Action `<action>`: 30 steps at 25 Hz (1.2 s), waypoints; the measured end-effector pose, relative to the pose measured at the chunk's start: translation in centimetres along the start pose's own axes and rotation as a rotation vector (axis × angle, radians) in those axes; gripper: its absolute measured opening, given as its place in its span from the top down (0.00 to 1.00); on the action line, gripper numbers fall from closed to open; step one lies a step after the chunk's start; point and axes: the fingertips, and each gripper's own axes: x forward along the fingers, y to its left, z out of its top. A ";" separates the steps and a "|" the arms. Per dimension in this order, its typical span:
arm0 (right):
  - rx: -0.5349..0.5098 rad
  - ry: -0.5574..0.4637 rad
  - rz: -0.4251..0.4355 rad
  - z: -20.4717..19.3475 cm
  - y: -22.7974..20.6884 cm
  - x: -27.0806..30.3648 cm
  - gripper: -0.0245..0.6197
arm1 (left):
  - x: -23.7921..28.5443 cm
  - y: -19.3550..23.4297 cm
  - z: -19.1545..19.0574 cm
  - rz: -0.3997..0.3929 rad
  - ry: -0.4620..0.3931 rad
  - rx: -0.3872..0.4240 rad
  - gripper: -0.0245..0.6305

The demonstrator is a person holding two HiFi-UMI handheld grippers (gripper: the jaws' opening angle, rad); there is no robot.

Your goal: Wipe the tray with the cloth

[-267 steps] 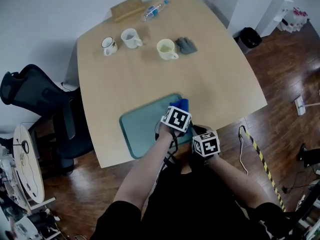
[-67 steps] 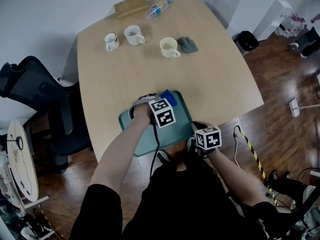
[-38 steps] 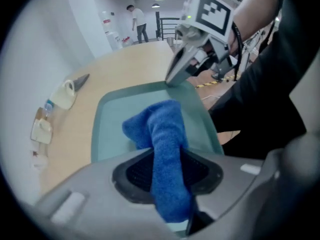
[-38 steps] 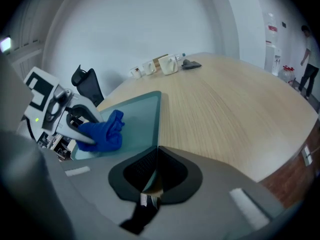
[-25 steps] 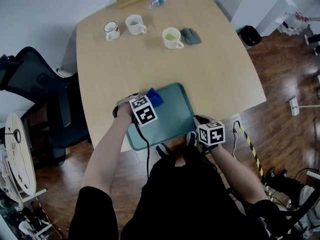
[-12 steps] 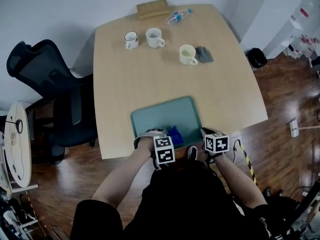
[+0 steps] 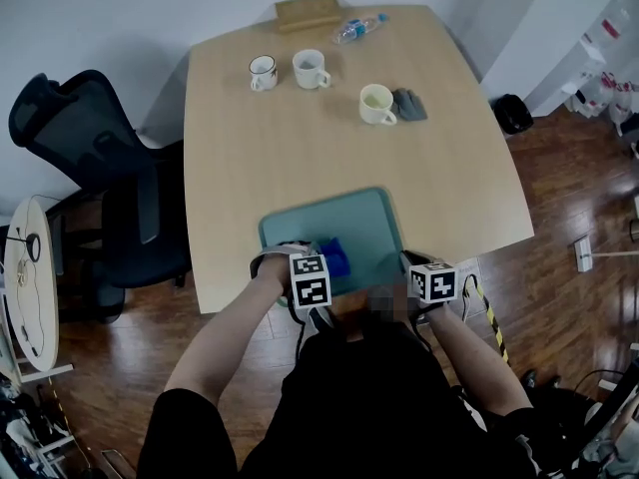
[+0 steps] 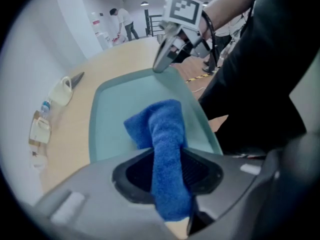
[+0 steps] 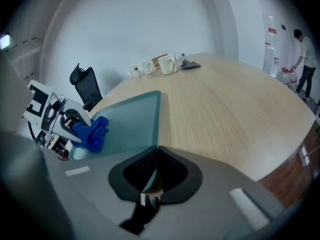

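Three mugs (image 7: pixel 311 68), one bottle (image 7: pixel 359 28), one tray (image 7: pixel 339 218), one blue cloth (image 7: pixel 332 257), one grey cloth (image 7: pixel 407 104), one wooden block (image 7: pixel 308 11).

Legible text: none.
Left white marker cube (image 7: pixel 311 280): black square coded pattern, no letters.
Right white marker cube (image 7: pixel 433 283): likewise.
Clear plastic bottle (image 7: pixel 359 28), blue label: too small to read.

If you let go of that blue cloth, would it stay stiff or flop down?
Probably flop: where the left gripper pinches it, the blue cloth bunches and droops in soft folds. It looks fluffy, so it is likely light. Pushed across the smooth tray, it should slide and crumple rather than roll.
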 end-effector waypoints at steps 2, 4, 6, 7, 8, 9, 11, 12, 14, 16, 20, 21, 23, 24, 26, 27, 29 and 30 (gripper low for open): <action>-0.001 -0.010 -0.006 0.2 -0.2 0.2 0.94 | -0.1 3.1 -1.9 0.033 0.030 -0.020 0.75; 0.001 -0.011 -0.012 -0.1 -0.2 0.6 0.94 | 0.0 5.9 -4.0 0.065 0.060 -0.047 0.75; 0.002 -0.003 -0.006 -0.4 0.4 1.0 0.94 | -0.3 8.2 -6.2 0.097 0.098 -0.074 0.75; 0.000 0.001 -0.002 -0.5 0.7 1.1 0.94 | -0.6 9.2 -7.0 0.116 0.115 -0.084 0.74; -0.003 0.006 0.001 -0.5 0.7 1.0 0.94 | -0.8 9.9 -7.3 0.132 0.128 -0.090 0.74; -0.006 0.009 0.002 -0.6 0.7 0.8 0.94 | -1.0 10.3 -7.3 0.142 0.135 -0.093 0.74; -0.012 0.014 -0.003 -0.8 0.3 0.4 0.94 | -0.9 10.2 -6.7 0.154 0.144 -0.083 0.75; -0.013 0.015 -0.007 -0.8 0.1 0.3 0.94 | -0.9 10.0 -6.3 0.161 0.145 -0.070 0.75; -0.012 0.016 -0.012 -0.7 -0.1 0.2 0.94 | -0.9 9.1 -5.7 0.172 0.130 -0.060 0.75; -0.013 0.017 -0.014 -0.6 -0.1 0.3 0.94 | -1.0 7.2 -4.9 0.159 0.095 -0.070 0.75; -0.019 0.023 -0.024 -0.7 -0.3 0.4 0.94 | -0.6 1.2 -2.8 0.108 0.033 -0.035 0.75; -0.020 0.024 -0.027 -0.6 -0.3 0.5 0.94 | -0.4 -0.1 -2.4 0.103 0.026 -0.014 0.75; -0.022 0.031 -0.031 -0.6 -0.2 0.9 0.94 | -0.2 -2.3 -2.2 0.100 0.021 0.019 0.75; -0.024 0.037 -0.033 -0.8 -0.1 1.0 0.94 | -0.1 -3.3 -2.1 0.099 0.020 0.028 0.75; -0.026 0.052 -0.040 -1.4 -0.2 1.0 0.94 | -0.1 -4.8 -1.7 0.100 0.009 0.032 0.75; -0.028 0.057 -0.043 -1.6 -0.3 0.9 0.94 | -0.1 -5.1 -1.5 0.104 0.002 0.031 0.75; -0.036 0.058 -0.047 -1.6 -0.4 0.8 0.94 | -0.2 -5.0 -1.4 0.112 -0.008 0.034 0.75; -0.040 0.054 -0.048 -1.4 -0.4 0.7 0.94 | -0.2 -4.8 -1.5 0.108 -0.011 0.038 0.75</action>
